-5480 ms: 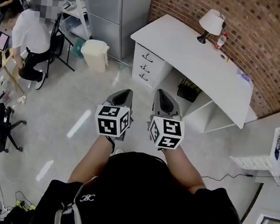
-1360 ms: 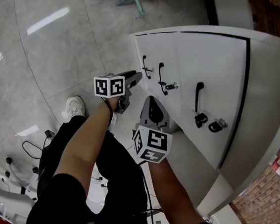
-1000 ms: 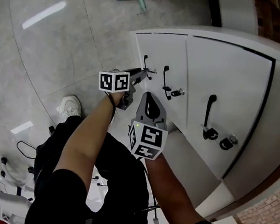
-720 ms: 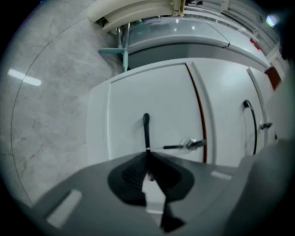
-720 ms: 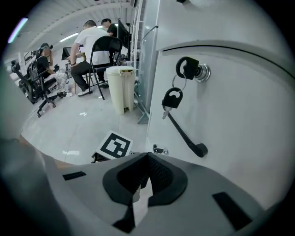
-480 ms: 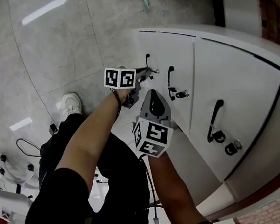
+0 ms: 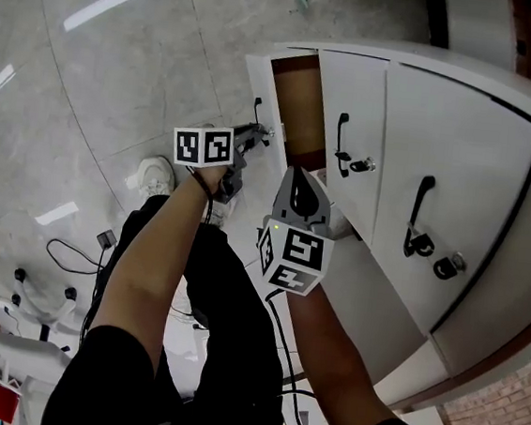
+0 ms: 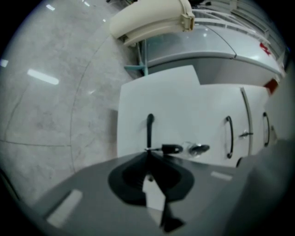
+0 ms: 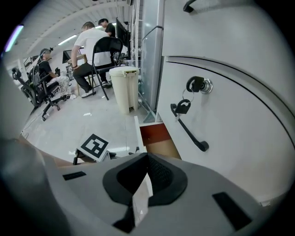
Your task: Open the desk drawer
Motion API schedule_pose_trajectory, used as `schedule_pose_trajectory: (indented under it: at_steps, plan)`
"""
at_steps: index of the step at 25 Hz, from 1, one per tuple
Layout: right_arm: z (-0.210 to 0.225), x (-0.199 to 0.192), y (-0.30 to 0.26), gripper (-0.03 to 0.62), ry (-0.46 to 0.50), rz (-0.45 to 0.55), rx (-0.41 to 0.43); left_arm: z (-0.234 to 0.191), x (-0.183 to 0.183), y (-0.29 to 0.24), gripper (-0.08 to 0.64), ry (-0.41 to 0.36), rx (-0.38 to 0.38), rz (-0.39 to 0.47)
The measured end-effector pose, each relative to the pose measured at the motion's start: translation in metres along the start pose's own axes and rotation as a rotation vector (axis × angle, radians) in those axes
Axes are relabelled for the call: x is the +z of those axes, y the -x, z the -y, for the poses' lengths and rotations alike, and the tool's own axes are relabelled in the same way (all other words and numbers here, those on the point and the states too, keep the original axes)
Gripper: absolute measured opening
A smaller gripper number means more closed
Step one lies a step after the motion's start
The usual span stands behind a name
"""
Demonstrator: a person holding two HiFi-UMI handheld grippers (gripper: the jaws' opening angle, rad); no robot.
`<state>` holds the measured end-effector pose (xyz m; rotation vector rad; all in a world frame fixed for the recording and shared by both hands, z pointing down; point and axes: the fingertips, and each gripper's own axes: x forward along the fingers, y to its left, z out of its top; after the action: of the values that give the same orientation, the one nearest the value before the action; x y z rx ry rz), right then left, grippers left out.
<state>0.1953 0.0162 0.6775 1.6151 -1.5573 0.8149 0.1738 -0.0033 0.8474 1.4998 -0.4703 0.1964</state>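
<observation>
L gripper [image 7: 261, 133] is clenched on the thin black bar handle [image 8: 149, 129] of the white desk drawer [image 8: 184, 106] nearest the floor. Its jaws have just been closing, w/ the handle betw. them. Drawer stands partly out of the desk face, brown inside showing behind its front edge. Open grey polished floor [image 7: 100, 76] lies left of the drawer front. A white shoe [image 7: 151, 178] sits near, below the L gripper. R gripper [image 7: 295, 172] is squeezed together, empty, just beside the drawer's side edge. It's apart from the next drawer's black handle [image 7: 341, 137] & key [image 7: 360, 163].
</observation>
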Motion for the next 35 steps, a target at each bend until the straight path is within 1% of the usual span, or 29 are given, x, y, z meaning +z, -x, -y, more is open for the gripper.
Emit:
schedule_pose_trajectory:
  at_steps: [5,8,10,11,12,13,14,16,17,18,20,22,25,27,30,32,35]
  plan:
    - [-0.006,0.012,0.001,-0.002,0.013,0.011,0.017,-0.005,0.002,0.014,0.009,-0.008,0.056,-0.023]
    - [-0.008,0.017,0.000,-0.002,0.037,0.019,0.030,-0.003,0.003,0.017,0.061,-0.044,0.075,-0.026]
    - [-0.007,0.017,0.004,-0.002,0.041,0.007,0.041,-0.007,-0.002,0.030,0.067,-0.063,0.114,-0.030]
    - [-0.007,0.018,0.007,-0.002,0.043,0.002,0.046,-0.010,-0.004,0.041,0.065,-0.081,0.151,-0.026]
    - [-0.008,0.020,0.009,-0.002,0.046,0.001,0.049,-0.012,-0.002,0.054,0.017,-0.112,0.192,-0.010]
    - [-0.009,0.023,0.012,-0.002,0.047,0.001,0.052,-0.011,0.003,0.069,-0.005,-0.163,0.233,0.015]
    - [-0.011,0.027,0.016,-0.002,0.046,0.001,0.054,-0.007,0.010,0.086,-0.005,-0.239,0.273,0.044]
    - [-0.018,0.036,0.028,-0.002,0.032,0.001,0.061,0.011,0.023,0.122,-0.006,-0.419,0.343,0.096]
    - [-0.022,0.042,0.034,-0.002,0.024,0.006,0.066,0.025,0.030,0.139,-0.006,-0.487,0.362,0.121]
    - [-0.026,0.049,0.041,-0.002,0.017,0.015,0.071,0.041,0.037,0.156,-0.006,-0.533,0.370,0.151]
    - [-0.034,0.062,0.058,-0.002,0.005,0.034,0.083,0.077,0.050,0.188,-0.006,-0.585,0.377,0.218]
    - [-0.042,0.074,0.079,-0.002,-0.007,0.049,0.098,0.113,0.057,0.220,-0.006,-0.626,0.396,0.255]
    - [-0.053,0.098,0.118,-0.002,-0.036,0.092,0.122,0.166,0.060,0.260,-0.006,-0.681,0.414,0.273]
    - [-0.059,0.120,0.142,-0.002,-0.054,0.138,0.128,0.203,0.066,0.282,-0.005,-0.713,0.405,0.282]
    - [-0.062,0.156,0.176,-0.002,-0.061,0.188,0.127,0.262,0.076,0.309,-0.005,-0.726,0.403,0.305]
    - [-0.058,0.180,0.213,-0.002,-0.072,0.216,0.128,0.314,0.075,0.326,-0.005,-0.739,0.402,0.308]
    - [-0.048,0.225,0.282,-0.002,-0.109,0.283,0.132,0.403,0.080,0.352,-0.005,-0.796,0.400,0.330]
